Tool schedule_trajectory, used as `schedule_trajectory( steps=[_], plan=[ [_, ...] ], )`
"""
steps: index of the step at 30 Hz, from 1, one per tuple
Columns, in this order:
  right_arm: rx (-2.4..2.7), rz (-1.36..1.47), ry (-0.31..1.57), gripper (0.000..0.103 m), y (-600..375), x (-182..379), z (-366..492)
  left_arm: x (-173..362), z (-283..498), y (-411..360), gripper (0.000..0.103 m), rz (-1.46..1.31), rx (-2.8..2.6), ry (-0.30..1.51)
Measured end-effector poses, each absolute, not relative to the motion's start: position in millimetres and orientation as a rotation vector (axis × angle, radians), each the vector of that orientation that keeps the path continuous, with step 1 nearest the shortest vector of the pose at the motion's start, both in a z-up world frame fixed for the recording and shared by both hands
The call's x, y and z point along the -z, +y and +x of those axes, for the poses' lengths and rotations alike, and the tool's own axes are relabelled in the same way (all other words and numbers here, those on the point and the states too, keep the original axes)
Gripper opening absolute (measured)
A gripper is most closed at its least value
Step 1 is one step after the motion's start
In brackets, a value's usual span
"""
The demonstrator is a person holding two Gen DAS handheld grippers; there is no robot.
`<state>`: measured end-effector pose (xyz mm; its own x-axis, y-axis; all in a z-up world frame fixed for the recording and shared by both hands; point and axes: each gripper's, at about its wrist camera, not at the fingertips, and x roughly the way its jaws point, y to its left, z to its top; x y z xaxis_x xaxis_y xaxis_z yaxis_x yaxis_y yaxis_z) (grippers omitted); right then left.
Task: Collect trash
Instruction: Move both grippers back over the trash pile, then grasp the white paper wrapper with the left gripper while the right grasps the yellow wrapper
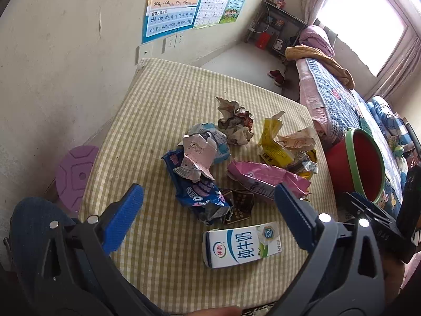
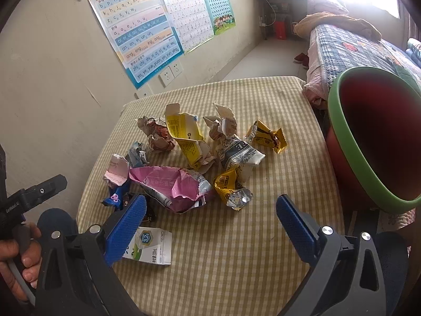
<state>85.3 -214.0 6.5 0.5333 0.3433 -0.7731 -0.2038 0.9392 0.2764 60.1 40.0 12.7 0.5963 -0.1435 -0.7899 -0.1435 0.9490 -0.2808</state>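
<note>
Both claws hang above the near edge of the bench [image 1: 163,97], each spread wide with nothing between its blue pads. The left claw [image 1: 209,194] points at the heap of trash; straight ahead of it and just below its tips lies a blue cookie wrapper [image 1: 200,192], with a dark foil wrapper [image 1: 238,206] touching that wrapper's near end. Nearer than both, between the two fingers and closer to the right one, a white milk carton [image 1: 240,245] lies flat on its side. Just ahead of the right finger sits a crumpled pink bag [image 1: 263,177]. Farther out lie a torn pale pink and blue box [image 1: 202,147], a ball of crumpled paper [image 1: 236,121] and a yellow box [image 1: 273,142].

The right claw [image 2: 210,209] hovers over bare checked cloth. Its left finger covers part of the milk carton [image 2: 154,245]. Ahead of it and to the left lies the pink bag [image 2: 171,184]; straight ahead, a gold foil wrapper [image 2: 231,187], and beyond that a white and black packet [image 2: 242,155], the yellow box [image 2: 184,134] and a second gold wrapper [image 2: 265,135]. A red bucket with a green rim [image 2: 368,142] stands off the bench, to the right of this claw, its mouth tilted toward the camera.
</note>
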Motion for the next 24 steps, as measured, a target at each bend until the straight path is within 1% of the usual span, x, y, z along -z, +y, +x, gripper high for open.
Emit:
schedule_trajectory(
  steps=[7, 9, 11, 15, 18, 19, 24],
  plan=[
    [-0.278, 0.148, 0.986, 0.095, -215.7, 11.3, 95.8, 6.0, 75.2, 45.1, 0.096, -0.324, -0.002, 0.971],
    [-0.263, 0.15, 0.997, 0.093, -218.1, 17.3, 101.0, 10.1, 81.8, 45.1, 0.094, -0.319, 0.002, 0.98],
    [-0.247, 0.151, 1.015, 0.09, -220.4, 25.0, 107.1, 14.4, 88.0, 45.5, 0.089, -0.317, 0.003, 0.989],
    [-0.241, 0.15, 1.063, 0.081, -220.5, 41.4, 117.3, 24.3, 103.0, 46.3, 0.086, -0.319, 0.003, 1.012],
    [-0.252, 0.135, 1.091, 0.078, -215.4, 53.1, 122.2, 32.0, 111.4, 46.7, 0.084, -0.327, 0.007, 1.025],
    [-0.257, 0.13, 1.102, 0.076, -213.5, 57.6, 124.1, 34.7, 114.3, 46.6, 0.082, -0.326, 0.009, 1.029],
    [-0.277, 0.104, 1.087, 0.075, -206.9, 61.9, 132.2, 50.3, 123.9, 45.4, 0.073, -0.33, 0.014, 1.061]
  ],
)
